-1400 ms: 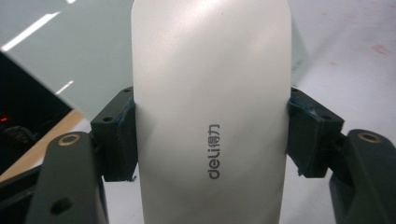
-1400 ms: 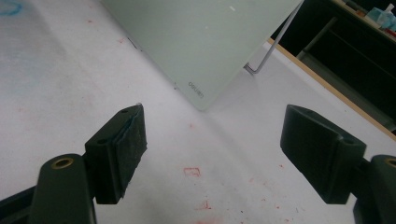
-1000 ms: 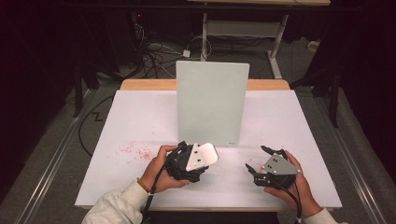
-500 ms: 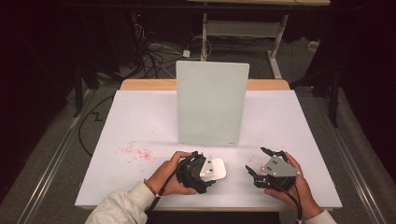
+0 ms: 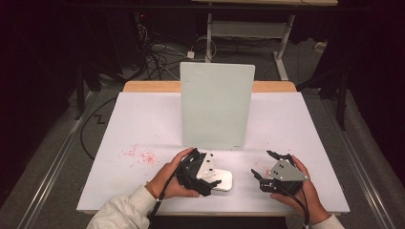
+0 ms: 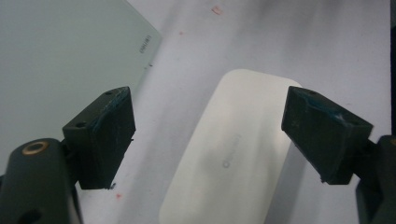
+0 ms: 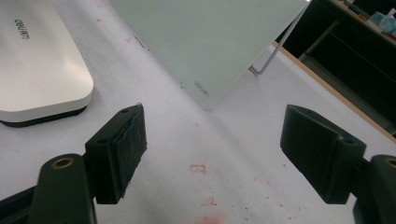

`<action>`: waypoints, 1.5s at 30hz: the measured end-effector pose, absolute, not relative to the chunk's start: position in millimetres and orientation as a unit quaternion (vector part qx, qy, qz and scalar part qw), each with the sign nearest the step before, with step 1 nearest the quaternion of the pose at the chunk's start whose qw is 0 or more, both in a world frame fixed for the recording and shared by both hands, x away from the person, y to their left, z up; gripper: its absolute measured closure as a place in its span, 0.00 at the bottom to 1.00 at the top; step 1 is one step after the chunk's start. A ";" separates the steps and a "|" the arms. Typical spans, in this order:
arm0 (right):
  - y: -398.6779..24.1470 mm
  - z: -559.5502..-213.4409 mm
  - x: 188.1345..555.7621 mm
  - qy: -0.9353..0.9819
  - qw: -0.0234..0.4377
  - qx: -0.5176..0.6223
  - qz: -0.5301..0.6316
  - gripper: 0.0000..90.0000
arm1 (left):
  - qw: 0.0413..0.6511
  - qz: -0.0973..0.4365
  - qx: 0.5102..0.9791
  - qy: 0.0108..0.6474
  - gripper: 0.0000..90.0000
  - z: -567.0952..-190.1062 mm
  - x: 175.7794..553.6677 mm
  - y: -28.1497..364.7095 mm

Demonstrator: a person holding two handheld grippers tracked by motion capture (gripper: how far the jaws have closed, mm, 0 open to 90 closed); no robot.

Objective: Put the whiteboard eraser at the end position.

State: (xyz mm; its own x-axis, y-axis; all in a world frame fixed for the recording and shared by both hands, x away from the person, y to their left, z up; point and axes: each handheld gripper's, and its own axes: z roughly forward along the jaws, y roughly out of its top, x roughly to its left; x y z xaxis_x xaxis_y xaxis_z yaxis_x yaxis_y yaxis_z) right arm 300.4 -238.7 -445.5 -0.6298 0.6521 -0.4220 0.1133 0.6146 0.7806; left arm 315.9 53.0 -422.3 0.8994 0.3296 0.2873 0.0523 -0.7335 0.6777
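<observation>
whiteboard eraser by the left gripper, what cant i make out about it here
- High view: the left gripper and hand cover most of the whiteboard eraser.
- Left gripper view: its near end is cut off by the bottom edge; the grey logo is too blurred to read.
- Right gripper view: frame edge crops it.

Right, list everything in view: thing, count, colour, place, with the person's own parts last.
whiteboard eraser: one, white with a dark underside, lying on the table's near edge between the grippers
glass board: one, pale green, standing upright mid-table behind the eraser
red marks: scattered specks, red, on the table left of the board
table: one, white top with a wooden far edge
cables: several, dark, on the floor beyond the table
left gripper: one, black, jaws open over the eraser
right gripper: one, black, jaws open over bare table
sleeve: one, light grey, left forearm
</observation>
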 end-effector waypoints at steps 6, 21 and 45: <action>-238.4 -444.1 299.3 0.821 0.364 0.232 0.374 0.26 | 0.374 0.241 0.886 0.133 0.19 -413.9 319.1 67.3; -240.7 -442.0 299.3 0.814 0.369 0.240 0.380 0.26 | 0.376 0.312 0.855 0.173 0.19 -421.0 331.6 99.7; -252.1 -437.4 301.8 0.794 0.377 0.269 0.394 0.26 | 0.364 0.334 0.824 0.277 0.19 -445.0 326.4 175.7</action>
